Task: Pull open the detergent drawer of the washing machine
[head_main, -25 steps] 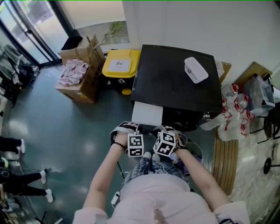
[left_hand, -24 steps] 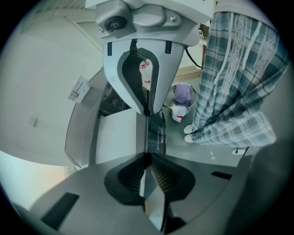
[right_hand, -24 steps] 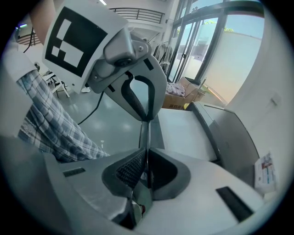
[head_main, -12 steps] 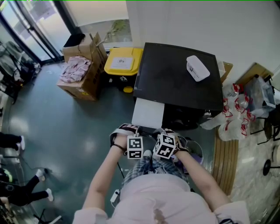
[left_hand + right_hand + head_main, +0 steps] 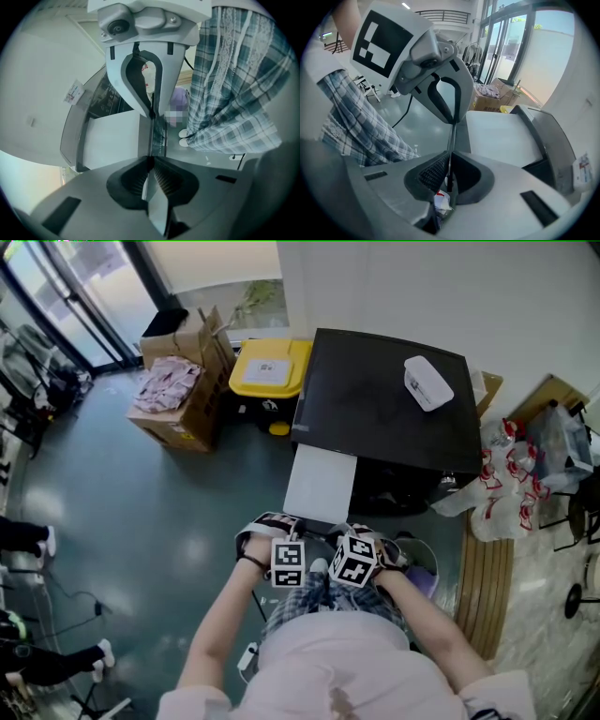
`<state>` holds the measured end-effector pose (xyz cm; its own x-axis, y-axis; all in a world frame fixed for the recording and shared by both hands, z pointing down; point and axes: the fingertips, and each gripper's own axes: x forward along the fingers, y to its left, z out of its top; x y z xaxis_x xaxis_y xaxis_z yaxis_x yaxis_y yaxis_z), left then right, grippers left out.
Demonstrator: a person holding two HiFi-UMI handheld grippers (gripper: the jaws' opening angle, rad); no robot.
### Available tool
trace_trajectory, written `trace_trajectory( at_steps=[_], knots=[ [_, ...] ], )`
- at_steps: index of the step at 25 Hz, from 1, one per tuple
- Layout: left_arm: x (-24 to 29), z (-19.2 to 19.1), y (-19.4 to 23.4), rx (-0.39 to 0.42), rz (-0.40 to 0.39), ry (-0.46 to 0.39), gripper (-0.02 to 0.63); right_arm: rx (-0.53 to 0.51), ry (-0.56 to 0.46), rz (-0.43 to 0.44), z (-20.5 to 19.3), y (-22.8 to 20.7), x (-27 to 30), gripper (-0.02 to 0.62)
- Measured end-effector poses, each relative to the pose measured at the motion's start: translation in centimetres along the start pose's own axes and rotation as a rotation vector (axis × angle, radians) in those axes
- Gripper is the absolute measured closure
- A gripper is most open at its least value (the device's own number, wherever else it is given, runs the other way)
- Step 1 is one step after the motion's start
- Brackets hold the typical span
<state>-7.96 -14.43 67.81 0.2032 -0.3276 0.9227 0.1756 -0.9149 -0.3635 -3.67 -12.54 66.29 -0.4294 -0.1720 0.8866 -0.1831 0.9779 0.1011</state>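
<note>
While left gripper [image 5: 151, 137] and right gripper [image 5: 451, 140] clamp it, detergent drawer [image 5: 322, 484] out

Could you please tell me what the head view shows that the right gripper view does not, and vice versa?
Only the head view shows the white box on the black washing machine and the red-and-white bags beside it. Only the right gripper view shows the jaws of the right hand-held gripper shut on the front edge of the detergent drawer. Both show the detergent drawer, the left hand-held gripper and the cardboard boxes.
</note>
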Motion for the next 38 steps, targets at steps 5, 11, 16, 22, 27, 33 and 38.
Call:
trace_trajectory(
  at_steps=[5, 11, 16, 22, 27, 33, 38],
  knots=[
    [0.0, -0.1, -1.0, -0.013, -0.003, -0.009, 0.543, 0.008, 0.001, 0.005, 0.0, 0.8, 0.3, 0.548],
    [-0.1, 0.1, -1.0, -0.035, 0.000, -0.018, 0.543, 0.026, -0.008, 0.014, -0.3, 1.0, 0.3, 0.548],
    [-0.1, 0.1, -1.0, -0.065, -0.010, -0.028, 0.541, 0.031, -0.019, 0.021, -0.4, 1.1, 0.4, 0.546],
    [-0.5, 0.1, -1.0, -0.128, -0.034, -0.060, 0.539, 0.063, -0.031, 0.027, -0.5, 0.9, 0.2, 0.513],
    [-1.0, 0.1, -0.7, -0.188, -0.048, -0.108, 0.423, 0.150, -0.095, 0.056, -0.3, 0.6, -0.6, 0.418],
    [-3.1, 0.2, 1.7, -0.333, -0.015, -0.239, 0.411, 0.295, -0.241, 0.024, 0.0, -1.8, -3.5, 0.403],
    [-5.3, -0.1, 7.3, -0.564, 0.117, -0.399, 0.413, 0.453, -0.439, -0.134, -0.2, -7.1, -8.0, 0.407]
  ],
)
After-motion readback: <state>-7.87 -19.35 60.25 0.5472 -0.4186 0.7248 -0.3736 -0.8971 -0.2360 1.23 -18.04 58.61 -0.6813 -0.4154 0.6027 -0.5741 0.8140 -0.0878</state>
